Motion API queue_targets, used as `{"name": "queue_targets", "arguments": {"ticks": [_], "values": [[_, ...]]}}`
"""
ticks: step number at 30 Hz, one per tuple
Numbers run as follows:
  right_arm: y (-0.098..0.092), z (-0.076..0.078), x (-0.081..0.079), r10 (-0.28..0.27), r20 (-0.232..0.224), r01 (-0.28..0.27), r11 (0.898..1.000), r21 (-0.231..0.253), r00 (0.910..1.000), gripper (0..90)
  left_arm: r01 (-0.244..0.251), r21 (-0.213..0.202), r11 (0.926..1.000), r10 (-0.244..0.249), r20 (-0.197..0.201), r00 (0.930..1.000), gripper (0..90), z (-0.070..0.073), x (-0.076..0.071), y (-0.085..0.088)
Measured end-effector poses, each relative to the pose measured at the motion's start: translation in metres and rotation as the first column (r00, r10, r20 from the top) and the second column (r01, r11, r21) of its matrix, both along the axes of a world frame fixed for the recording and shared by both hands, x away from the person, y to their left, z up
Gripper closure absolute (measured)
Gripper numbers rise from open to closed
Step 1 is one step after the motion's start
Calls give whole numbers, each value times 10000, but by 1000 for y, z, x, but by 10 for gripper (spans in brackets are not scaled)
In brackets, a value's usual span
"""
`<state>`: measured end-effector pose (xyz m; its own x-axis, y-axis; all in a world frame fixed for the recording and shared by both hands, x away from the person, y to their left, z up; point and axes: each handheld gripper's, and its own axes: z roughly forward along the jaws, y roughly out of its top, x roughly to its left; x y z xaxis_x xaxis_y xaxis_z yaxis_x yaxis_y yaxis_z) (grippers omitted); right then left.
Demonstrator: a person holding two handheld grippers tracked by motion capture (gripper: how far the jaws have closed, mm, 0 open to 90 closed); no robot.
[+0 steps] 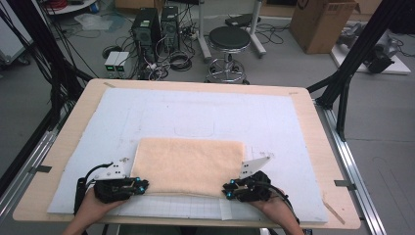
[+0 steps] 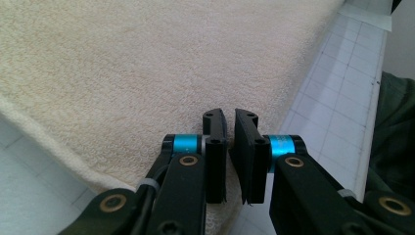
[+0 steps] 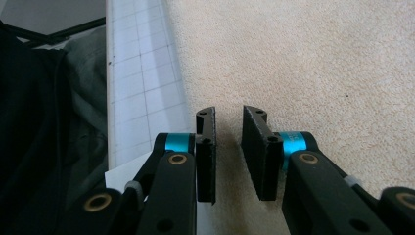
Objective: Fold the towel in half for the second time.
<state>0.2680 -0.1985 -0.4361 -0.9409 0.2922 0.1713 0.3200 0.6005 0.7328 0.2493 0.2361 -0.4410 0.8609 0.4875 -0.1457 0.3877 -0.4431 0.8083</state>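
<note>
The towel (image 1: 188,166) lies flat on the white mat (image 1: 195,117), toward the near edge of the surface (image 1: 313,147), folded into a rectangle with its long side running left to right.

The left tool (image 1: 142,185) sits at the towel's near left corner. In the left gripper view the towel (image 2: 147,73) spreads ahead of and beneath the jaws, its near hem running diagonally down to them. The left tool (image 2: 230,120) has its jaws drawn almost together, with a thin slit between the pads. Whether cloth is caught in that slit cannot be told.

The right tool (image 1: 228,189) sits at the towel's near right corner. In the right gripper view the towel (image 3: 303,63) passes under the jaws, with the gridded mat (image 3: 142,83) alongside at the left. The right tool (image 3: 229,117) has its jaws slightly parted. A narrow gap shows between the pads, with towel visible through it, and the pads press on nothing.

Both tools point inward across the towel's near edge, one at each end. A hand (image 1: 95,208) holds each from the surface's near side.
</note>
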Motion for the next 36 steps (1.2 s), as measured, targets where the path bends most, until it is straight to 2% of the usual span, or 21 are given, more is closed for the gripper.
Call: {"name": "queue_targets", "arguments": {"ticks": [3,6,10,12,14,15,18,20,22,24,25,26,29,30,31,34,35,36], "values": [[-3,5,2,-88,-93,91,9996,285,9999,670,33,-255,9997,-33,7,10000,742,6,3,2],[-10,15,9,-652,155,643,9965,536,9978,612,-368,-655,9972,383,224,9990,670,15,11,5],[-22,29,27,-1663,554,1613,9833,845,9845,504,-1087,-954,9895,1143,556,9919,585,26,27,11],[-29,34,38,-2079,683,2001,9740,1061,9758,477,-1520,-1093,9823,1591,594,9855,569,30,36,13],[-33,40,49,-2550,902,2452,9636,1064,9627,439,-1859,-959,9779,1927,678,9789,547,32,46,13],[-35,42,55,-2700,848,2599,9590,1132,9591,433,-2036,-863,9753,2102,771,9746,537,33,51,14],[-39,47,72,-3045,878,2925,9478,1271,9485,419,-2684,-730,9605,2747,971,9566,531,35,67,16],[-40,47,83,-3299,780,3182,9387,1325,9408,403,-3048,-922,9479,3136,1039,9439,528,35,77,18],[-41,43,93,-3494,639,3392,9315,1313,9348,386,-3367,-1151,9346,3467,818,9344,519,33,88,20],[-43,35,101,-3755,484,3676,9218,1229,9256,357,-3625,-1110,9253,3714,731,9256,510,29,97,21],[-44,32,104,-3829,345,3768,9191,1154,9232,350,-3725,-983,9228,3788,550,9239,504,26,102,21],[-43,28,107,-3960,298,3907,9138,1107,9178,347,-3784,-884,9214,3831,438,9227,490,24,107,20],[-42,20,113,-4176,177,4145,9054,915,9084,333,-3941,-952,9141,3964,64,9181,482,16,115,18],[-42,18,114,-4197,208,4166,9051,851,9074,331,-3924,-943,9150,3928,-142,9195,477,13,118,17],[-41,15,115,-4205,96,4185,9047,804,9072,331,-3965,-903,9136,3956,-287,9180,474,10,120,17],[-41,7,118,-4289,-9,4280,9013,675,9034,336,-4163,-695,9066,4119,-697,9086,458,3,125,17],[-41,3,118,-4280,-148,4278,9009,734,9037,341,-4145,-631,9079,4094,-795,9089,455,1,126,17],[-41,0,119,-4255,-368,4270,9023,587,9042,343,-4111,-601,9096,4053,-895,9098,456,0,126,17]]}}
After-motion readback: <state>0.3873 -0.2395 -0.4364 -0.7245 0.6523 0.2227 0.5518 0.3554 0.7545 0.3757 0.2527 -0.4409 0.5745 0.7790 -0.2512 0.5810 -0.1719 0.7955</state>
